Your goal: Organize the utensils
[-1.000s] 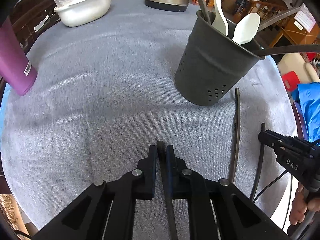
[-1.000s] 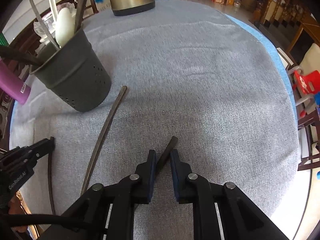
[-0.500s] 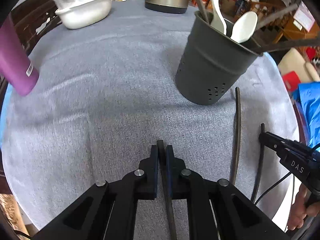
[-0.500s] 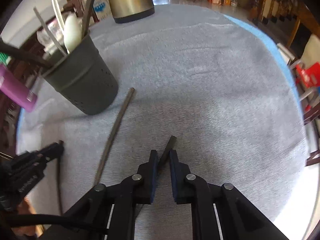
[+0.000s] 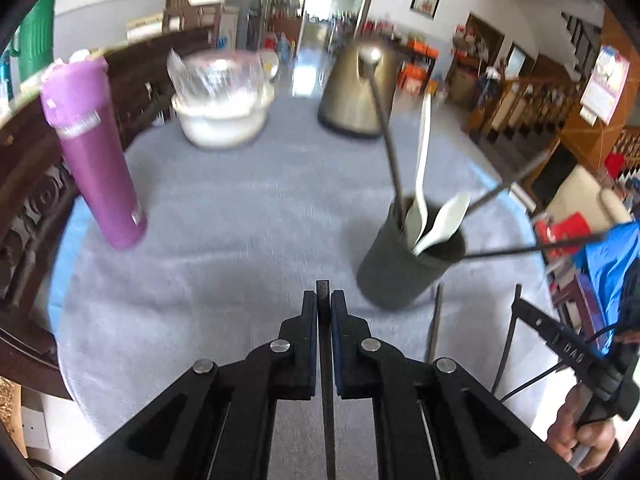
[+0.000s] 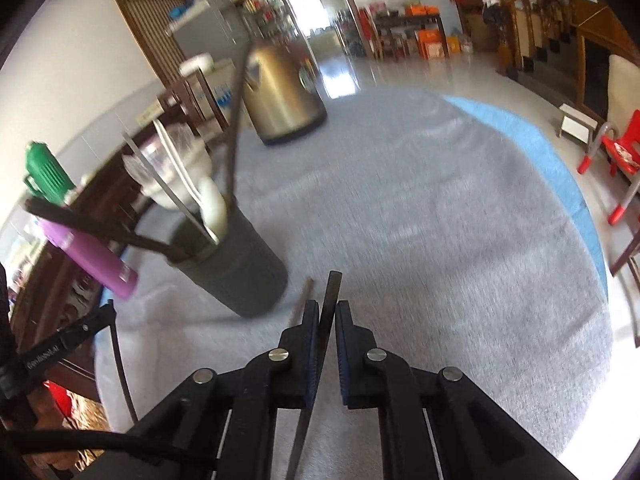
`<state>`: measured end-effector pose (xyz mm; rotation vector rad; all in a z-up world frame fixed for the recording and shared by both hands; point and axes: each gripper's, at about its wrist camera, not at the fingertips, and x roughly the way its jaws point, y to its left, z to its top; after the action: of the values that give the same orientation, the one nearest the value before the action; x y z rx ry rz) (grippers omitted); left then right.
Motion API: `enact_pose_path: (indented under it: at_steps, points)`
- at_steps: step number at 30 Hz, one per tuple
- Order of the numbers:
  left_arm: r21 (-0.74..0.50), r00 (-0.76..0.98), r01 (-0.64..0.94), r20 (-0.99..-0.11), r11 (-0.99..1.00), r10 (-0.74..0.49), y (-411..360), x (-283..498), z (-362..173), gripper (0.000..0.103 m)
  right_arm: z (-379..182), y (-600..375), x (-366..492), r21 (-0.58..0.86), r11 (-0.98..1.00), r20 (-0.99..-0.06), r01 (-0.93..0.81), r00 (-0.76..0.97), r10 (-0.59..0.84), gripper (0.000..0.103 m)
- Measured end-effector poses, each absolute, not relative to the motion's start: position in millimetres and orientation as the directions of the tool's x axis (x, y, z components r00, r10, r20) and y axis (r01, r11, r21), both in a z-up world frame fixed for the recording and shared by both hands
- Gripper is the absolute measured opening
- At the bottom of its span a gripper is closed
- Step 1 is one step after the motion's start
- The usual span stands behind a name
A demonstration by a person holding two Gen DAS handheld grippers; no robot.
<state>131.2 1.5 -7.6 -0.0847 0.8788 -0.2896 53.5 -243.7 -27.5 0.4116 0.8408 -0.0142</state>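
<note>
My left gripper (image 5: pixel 323 300) is shut on a thin dark utensil (image 5: pixel 322 292), held above the grey tablecloth (image 5: pixel 224 216). My right gripper (image 6: pixel 327 310) is shut on another dark flat utensil (image 6: pixel 332 288), also lifted off the cloth. A dark grey perforated holder (image 5: pixel 404 272) (image 6: pixel 236 276) stands on the table, to the right of the left gripper and left of the right one. It holds white spoons (image 5: pixel 440 224) and several dark sticks. One more dark stick (image 5: pixel 435 320) (image 6: pixel 302 296) lies on the cloth beside the holder.
A purple bottle (image 5: pixel 96 168) stands at the left. A white bowl (image 5: pixel 220 120) with clear plastic and a brass kettle (image 5: pixel 360 92) stand at the far side. A hand (image 5: pixel 580 436) holding the other gripper shows at the lower right. Chairs ring the round table.
Both grippers rose from the cloth and tilted up, each lifting its dark utensil. The right jaws closed onto their utensil. The room beyond the table has come into view.
</note>
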Motion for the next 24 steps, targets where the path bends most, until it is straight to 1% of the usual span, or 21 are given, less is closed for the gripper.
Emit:
enact_pose_path:
  at_steps: [3,8,9,11,14,17,19,20,24]
  points:
    - [-0.214,0.648,0.217,-0.698,0.952,-0.305,6,125,18,0.006,-12,-246,49,0.368,0.916,-0.679,0.158,0.719,0.149,0.008]
    - [-0.237,0.721,0.234,-0.609,0.943,-0.332,11,111,43,0.006,8,-251,44,0.390,0.910,-0.597,0.142,0.791,0.133,0.008]
    - [-0.230,0.735,0.234,-0.594,0.945,-0.327,11,109,47,0.006,10,-251,46,0.382,0.914,-0.597,0.138,0.792,0.130,0.008]
    - [-0.222,0.757,0.232,-0.571,0.947,-0.319,10,104,54,0.006,11,-254,49,0.355,0.921,-0.623,0.159,0.775,0.107,0.008]
    - [-0.216,0.771,0.239,-0.550,0.947,-0.320,11,98,60,0.006,2,-265,54,0.390,0.904,-0.655,0.176,0.743,0.138,0.009]
    - [-0.191,0.782,0.244,-0.541,0.951,-0.309,8,93,61,0.006,-16,-278,63,0.434,0.874,-0.720,0.217,0.666,0.192,0.010]
    - [-0.175,0.794,0.246,-0.527,0.953,-0.302,7,88,62,0.006,-32,-285,68,0.462,0.850,-0.761,0.252,0.606,0.234,0.015]
    - [-0.172,0.797,0.249,-0.523,0.953,-0.303,6,86,62,0.006,-38,-286,70,0.460,0.847,-0.776,0.265,0.583,0.240,0.017]
    - [-0.148,0.808,0.268,-0.503,0.952,-0.306,4,77,64,0.006,-62,-284,73,0.431,0.853,-0.828,0.294,0.503,0.245,0.018]
